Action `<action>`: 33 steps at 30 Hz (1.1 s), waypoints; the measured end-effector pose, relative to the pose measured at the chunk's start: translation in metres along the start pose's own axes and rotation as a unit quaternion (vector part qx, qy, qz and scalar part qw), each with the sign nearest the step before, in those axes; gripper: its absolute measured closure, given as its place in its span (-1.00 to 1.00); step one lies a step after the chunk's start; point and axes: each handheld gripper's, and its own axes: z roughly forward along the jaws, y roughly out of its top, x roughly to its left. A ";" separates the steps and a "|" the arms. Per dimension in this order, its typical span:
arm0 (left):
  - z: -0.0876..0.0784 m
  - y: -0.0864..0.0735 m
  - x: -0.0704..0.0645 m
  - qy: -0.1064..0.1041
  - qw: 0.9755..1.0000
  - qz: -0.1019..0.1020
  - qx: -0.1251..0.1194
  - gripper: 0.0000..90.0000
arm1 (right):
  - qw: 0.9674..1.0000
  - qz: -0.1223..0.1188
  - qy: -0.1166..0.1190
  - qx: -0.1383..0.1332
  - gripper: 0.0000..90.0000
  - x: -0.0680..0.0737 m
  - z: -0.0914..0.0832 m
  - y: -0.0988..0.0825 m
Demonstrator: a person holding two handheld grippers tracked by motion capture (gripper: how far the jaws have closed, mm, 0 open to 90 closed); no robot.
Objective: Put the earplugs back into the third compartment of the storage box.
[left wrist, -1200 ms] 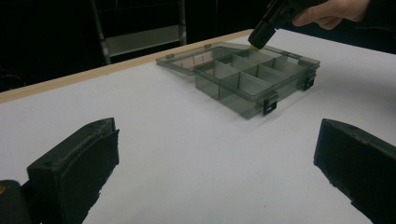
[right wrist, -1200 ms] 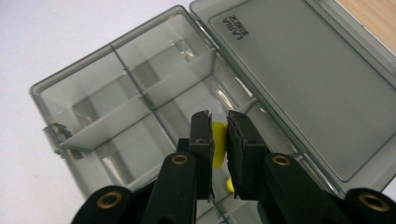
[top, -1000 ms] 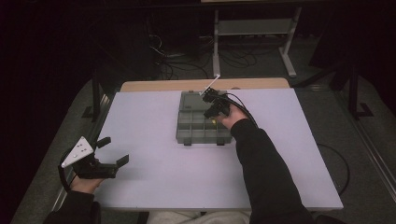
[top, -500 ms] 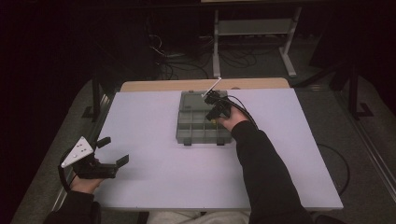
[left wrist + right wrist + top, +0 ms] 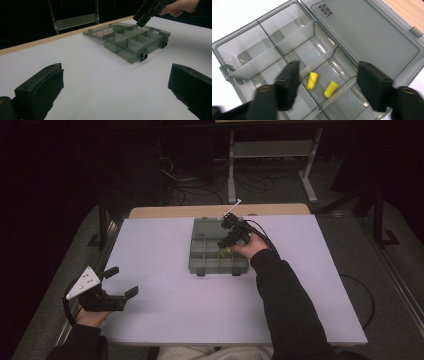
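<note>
Black sleeves, black tongs point(image 5: 231, 241) with trailing cable; seemingly grey triangular plate on left.

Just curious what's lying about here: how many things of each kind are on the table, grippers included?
Yellow earplugs: 2
Grey box, lid open: 1
Grippers: 2, left gripper, right gripper
Total: 5

high view looks down from afar on the box point(image 5: 218, 252); gripper views share it, right one closest.
</note>
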 end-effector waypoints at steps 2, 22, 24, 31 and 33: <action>0.000 0.000 0.000 0.000 1.000 0.000 0.000 -1.00 | 1.000 0.001 0.003 -0.007 -0.57 0.001 -0.003 -0.001; 0.001 0.000 -0.001 -0.001 1.000 0.001 0.002 -1.00 | 0.998 0.000 0.012 -0.068 -1.00 0.012 -0.037 -0.021; 0.001 0.000 -0.001 -0.001 1.000 0.001 0.002 -1.00 | 0.997 0.007 0.014 -0.076 -1.00 0.012 -0.041 -0.024; 0.001 0.000 -0.002 0.000 1.000 0.000 0.003 -1.00 | 0.994 0.006 0.002 -0.108 -1.00 0.016 -0.055 -0.039; 0.001 0.000 -0.002 0.000 1.000 0.001 0.004 -1.00 | 0.994 0.006 0.002 -0.112 -1.00 0.016 -0.058 -0.043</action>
